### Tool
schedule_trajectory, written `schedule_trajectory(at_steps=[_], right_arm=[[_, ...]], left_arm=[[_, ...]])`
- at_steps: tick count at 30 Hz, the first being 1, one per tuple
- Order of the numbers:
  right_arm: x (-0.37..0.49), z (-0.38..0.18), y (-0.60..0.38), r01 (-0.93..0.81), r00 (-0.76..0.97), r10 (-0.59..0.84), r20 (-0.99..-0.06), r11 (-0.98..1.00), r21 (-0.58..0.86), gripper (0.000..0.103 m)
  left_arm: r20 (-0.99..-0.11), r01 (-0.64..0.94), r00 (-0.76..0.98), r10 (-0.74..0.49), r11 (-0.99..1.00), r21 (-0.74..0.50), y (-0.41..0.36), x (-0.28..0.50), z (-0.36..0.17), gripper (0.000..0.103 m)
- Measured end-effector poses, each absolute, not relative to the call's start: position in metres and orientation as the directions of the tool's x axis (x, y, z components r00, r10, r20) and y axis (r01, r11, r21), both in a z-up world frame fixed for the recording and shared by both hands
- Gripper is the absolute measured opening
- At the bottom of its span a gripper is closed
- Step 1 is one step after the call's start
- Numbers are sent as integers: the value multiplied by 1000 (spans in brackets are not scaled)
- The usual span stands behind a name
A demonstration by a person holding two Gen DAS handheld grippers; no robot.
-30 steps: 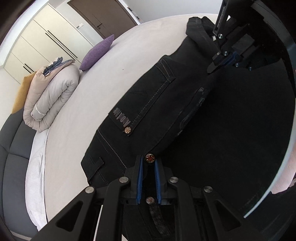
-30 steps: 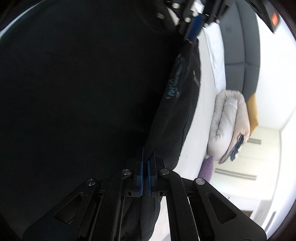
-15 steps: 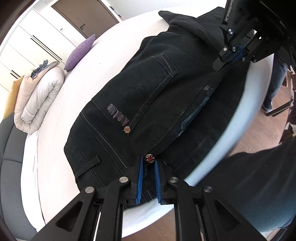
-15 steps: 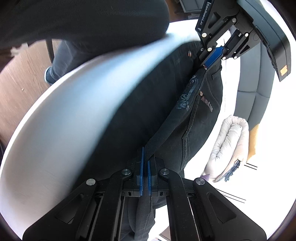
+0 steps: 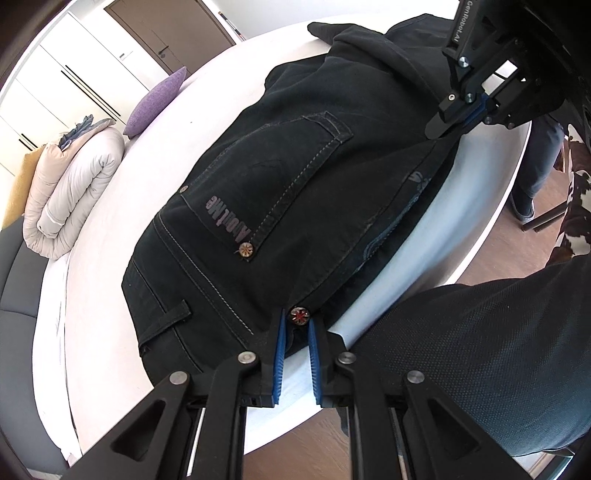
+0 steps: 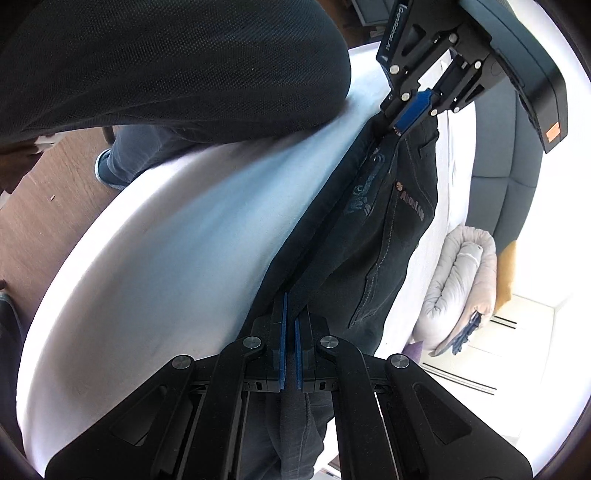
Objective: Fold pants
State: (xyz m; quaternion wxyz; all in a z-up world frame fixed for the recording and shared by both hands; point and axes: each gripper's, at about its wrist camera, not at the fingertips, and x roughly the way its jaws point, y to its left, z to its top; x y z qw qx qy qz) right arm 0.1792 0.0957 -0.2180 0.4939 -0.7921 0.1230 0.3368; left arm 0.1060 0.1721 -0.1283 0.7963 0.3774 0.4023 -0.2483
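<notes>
Lying across the round white bed (image 5: 122,206), the black pants (image 5: 280,206) reach from the waistband near you toward the far side, back pocket up, with a crumpled fold of cloth at the far end. Your left gripper (image 5: 297,332) has its blue pads pinched narrowly on the waistband edge, right at the red-studded button (image 5: 299,314). Your right gripper (image 6: 290,325) has its pads almost together on a thin edge of the same pants farther down the side seam; in the left view it shows at the upper right (image 5: 456,118), clamped on the cloth there. In the right view the pants (image 6: 373,236) run as a taut ridge between the two tools, and the left gripper (image 6: 410,114) sits at the top end.

The bed's sheet is plain and smooth, bluish in shade along the near rim. A rolled pale duvet (image 5: 70,192) rests at the bed's far-left edge, with a folded blue cloth (image 5: 79,127) on top of it. A purple cushion (image 5: 157,101) lies behind it. A grey padded headboard (image 6: 506,162) curves round that side. White wardrobe doors (image 5: 55,85) and a brown door (image 5: 173,33) stand beyond. The floor (image 6: 48,199) is brown wood. Your dark-sleeved arm (image 5: 491,354) fills the lower right of the left view, and a leg in jeans (image 5: 535,162) stands beside the bed.
</notes>
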Motion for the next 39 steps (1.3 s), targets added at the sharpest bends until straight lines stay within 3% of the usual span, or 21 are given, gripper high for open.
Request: schedule_trajectory(at_steps=[6, 11, 15, 18, 20, 23, 26, 28, 29, 30, 33, 36, 38, 39], right_arm=[[184, -223, 93, -532, 765, 142, -628, -411, -741, 3], [184, -225, 93, -545, 786, 134, -603, -309, -779, 3], [182, -228, 93, -542, 806, 138, -575, -216, -812, 4], [179, -229, 89, -530, 824, 149, -546, -135, -837, 4], [176, -227, 84, -535, 826, 158, -542, -84, -840, 5], [175, -213, 73, -590, 804, 159, -573, 80, -804, 7], [184, -176, 44, -670, 733, 216, -646, 398, -627, 17], [204, -147, 9, -669, 681, 286, -675, 618, -413, 41], [215, -134, -12, -639, 676, 320, -664, 704, -311, 70], [228, -118, -41, -579, 694, 350, -630, 791, -198, 82], [277, -89, -124, -408, 711, 405, -575, 903, 132, 83], [337, -84, -226, -179, 721, 488, -493, 818, 547, 82], [366, -96, -272, -47, 733, 491, -471, 727, 685, 81], [379, -107, -288, 16, 730, 492, -475, 682, 731, 74]], left_arm=[[-806, 640, 589, -49, 637, 429, 171, 96, -129, 39], [-765, 584, 631, -132, 730, 356, 170, 94, -78, 57], [-745, 507, 645, -171, 825, 250, 154, 131, -64, 59], [-793, 482, 593, -140, 850, 210, 127, 165, -93, 58], [-860, 473, 494, -128, 869, 142, 117, 187, -125, 48], [-854, 428, 505, -126, 896, 121, 114, 191, -136, 48], [-854, 392, 506, -122, 914, 101, 113, 196, -137, 49], [-850, 373, 514, -117, 922, 99, 109, 199, -139, 49], [-848, 363, 517, -117, 927, 94, 111, 199, -140, 49], [-846, 351, 520, -119, 933, 85, 110, 201, -140, 49], [-837, 327, 535, -118, 942, 76, 108, 195, -141, 49], [-831, 316, 544, -118, 946, 72, 109, 196, -142, 49], [-829, 307, 545, -127, 950, 57, 115, 195, -143, 50], [-829, 306, 544, -129, 951, 53, 116, 196, -143, 50]])
